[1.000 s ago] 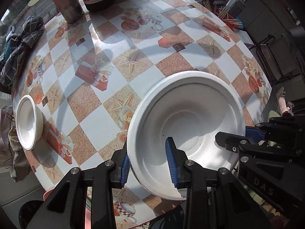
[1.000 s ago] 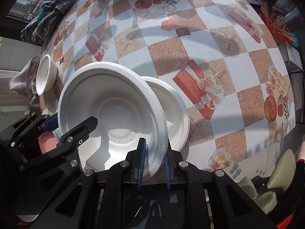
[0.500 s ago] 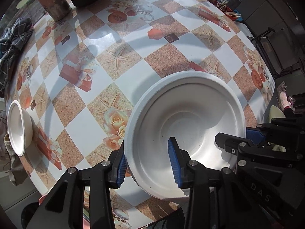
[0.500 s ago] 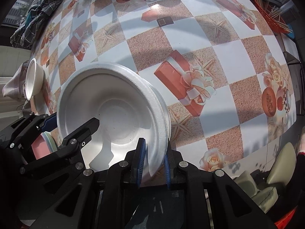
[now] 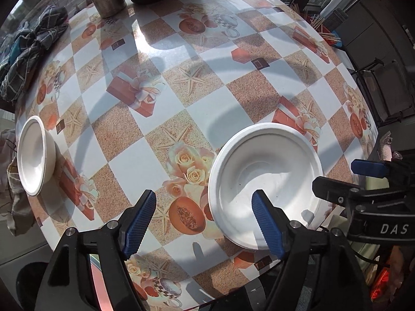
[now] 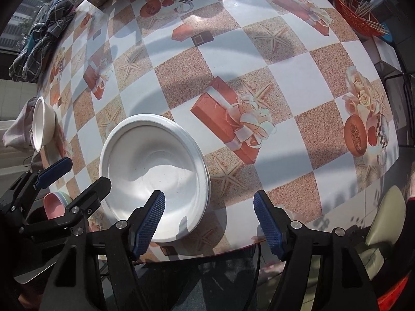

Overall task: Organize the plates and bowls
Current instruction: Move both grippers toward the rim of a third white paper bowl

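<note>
Both claws hang wide open and hold nothing. The left claw (image 5: 203,219) has its right finger over the plates (image 5: 264,181), its left finger over bare surface (image 5: 207,108); the right claw (image 6: 208,219) has its left finger over the plates' near rim, the rest of its gap beyond their right side. The plates, which look like a nested stack, sit close to the near edge of the surface, right before both claws. A small bowl (image 5: 35,155) lies far to the left, at the surface's left edge. The risk as I judge it: a finger brushing the light stack could slide it off the near edge, or a careless reach could knock the bowl over the left edge. Ahead lies wide open room.
</note>
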Action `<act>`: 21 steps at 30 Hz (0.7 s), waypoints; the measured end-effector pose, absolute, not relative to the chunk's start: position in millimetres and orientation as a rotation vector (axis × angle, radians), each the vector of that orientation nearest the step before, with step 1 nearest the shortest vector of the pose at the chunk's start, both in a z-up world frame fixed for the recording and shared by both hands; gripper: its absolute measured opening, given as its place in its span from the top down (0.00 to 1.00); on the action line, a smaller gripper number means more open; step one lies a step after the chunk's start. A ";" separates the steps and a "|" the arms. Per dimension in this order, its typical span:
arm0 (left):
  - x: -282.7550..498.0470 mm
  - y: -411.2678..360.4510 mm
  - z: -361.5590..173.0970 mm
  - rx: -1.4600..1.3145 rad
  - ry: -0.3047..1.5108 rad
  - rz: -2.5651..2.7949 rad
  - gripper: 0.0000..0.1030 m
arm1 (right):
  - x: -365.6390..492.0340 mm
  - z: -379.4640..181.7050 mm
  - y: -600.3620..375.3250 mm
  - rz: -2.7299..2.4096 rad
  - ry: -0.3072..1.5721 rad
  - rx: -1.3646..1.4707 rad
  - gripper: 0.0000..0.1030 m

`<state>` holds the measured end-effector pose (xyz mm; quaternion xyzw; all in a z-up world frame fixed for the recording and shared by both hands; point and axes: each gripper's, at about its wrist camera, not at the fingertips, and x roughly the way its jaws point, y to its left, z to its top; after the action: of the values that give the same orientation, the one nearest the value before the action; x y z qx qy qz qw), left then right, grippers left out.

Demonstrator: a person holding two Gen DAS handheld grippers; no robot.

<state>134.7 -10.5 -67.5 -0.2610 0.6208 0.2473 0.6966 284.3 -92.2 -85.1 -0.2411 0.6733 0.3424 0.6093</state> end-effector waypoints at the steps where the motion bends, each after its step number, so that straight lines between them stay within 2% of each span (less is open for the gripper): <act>1: 129.5 -7.5 -66.8 -0.604 1.378 0.551 0.23 | 288.7 -83.9 -92.4 0.786 1.563 -0.536 0.08; 10: 80.0 15.6 -55.1 -0.755 1.317 0.643 0.23 | 284.6 -74.5 -81.1 0.754 1.567 -0.520 0.08; 21: 4.4 70.8 -19.0 -0.855 1.151 0.893 0.23 | 188.0 -27.2 14.2 1.033 1.452 -0.653 0.08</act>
<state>4.4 70.8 -19.0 -0.3786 0.5095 0.3952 0.6640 188.0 14.2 -27.2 -0.2796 0.6218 0.4422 0.5828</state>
